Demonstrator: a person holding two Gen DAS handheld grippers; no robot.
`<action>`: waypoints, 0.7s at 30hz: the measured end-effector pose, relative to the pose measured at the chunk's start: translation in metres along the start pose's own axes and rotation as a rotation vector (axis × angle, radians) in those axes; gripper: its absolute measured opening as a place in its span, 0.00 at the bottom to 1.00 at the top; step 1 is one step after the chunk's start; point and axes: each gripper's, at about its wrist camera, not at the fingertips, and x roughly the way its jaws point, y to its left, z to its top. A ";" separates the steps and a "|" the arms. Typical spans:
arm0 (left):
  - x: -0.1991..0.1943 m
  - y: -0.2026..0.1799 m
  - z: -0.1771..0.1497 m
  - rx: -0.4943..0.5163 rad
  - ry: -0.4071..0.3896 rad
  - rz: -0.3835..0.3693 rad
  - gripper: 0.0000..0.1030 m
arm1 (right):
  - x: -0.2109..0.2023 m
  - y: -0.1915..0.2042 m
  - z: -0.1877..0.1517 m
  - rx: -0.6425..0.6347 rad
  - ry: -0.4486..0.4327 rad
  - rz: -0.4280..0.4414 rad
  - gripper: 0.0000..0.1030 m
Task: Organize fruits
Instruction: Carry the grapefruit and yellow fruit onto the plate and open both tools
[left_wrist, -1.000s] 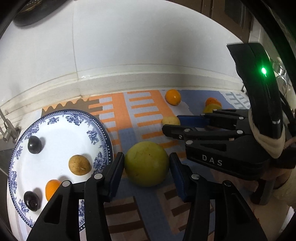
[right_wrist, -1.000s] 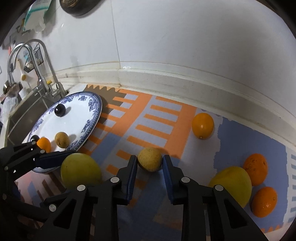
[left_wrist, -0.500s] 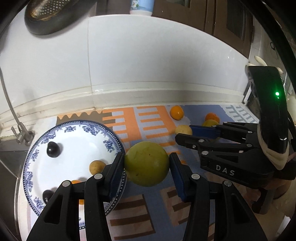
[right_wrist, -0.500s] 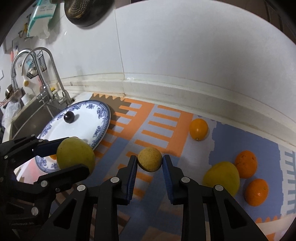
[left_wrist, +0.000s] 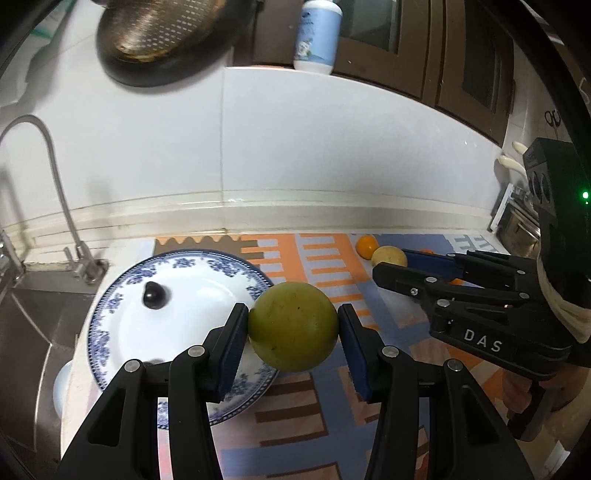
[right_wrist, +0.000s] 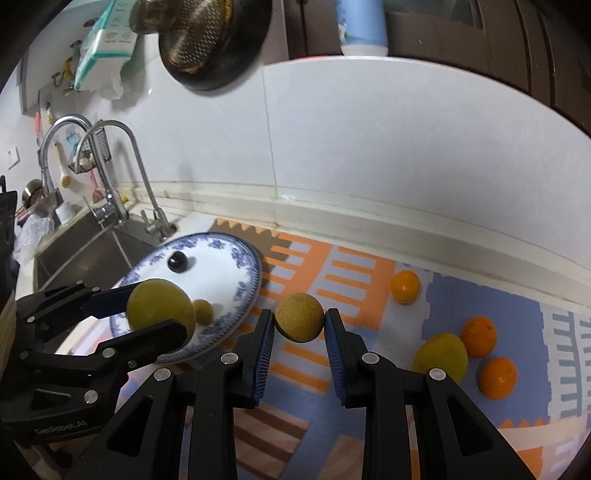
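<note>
Above the patterned mat (right_wrist: 354, 280), each gripper's fingers (left_wrist: 236, 332) clamp a round yellow-green fruit (left_wrist: 293, 326).

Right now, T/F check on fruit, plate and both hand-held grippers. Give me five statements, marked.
1. The left hand-held gripper is shut on the large green fruit. True.
2. The right hand-held gripper is empty. False: it is shut on the small yellow-brown fruit.
3. A dark fruit lies on the blue-patterned plate. True.
4. Four fruits lie on the mat right of the right gripper. True.
5. The plate holds no fruit. False: it holds some.
</note>
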 end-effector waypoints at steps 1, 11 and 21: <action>-0.003 0.003 -0.001 -0.005 -0.003 0.005 0.47 | -0.001 0.002 0.001 0.000 -0.003 0.003 0.28; -0.022 0.032 -0.005 -0.057 -0.027 0.080 0.47 | -0.003 0.032 0.013 -0.026 -0.031 0.049 0.28; -0.025 0.065 -0.005 -0.098 -0.034 0.173 0.47 | 0.019 0.060 0.030 -0.048 -0.029 0.113 0.28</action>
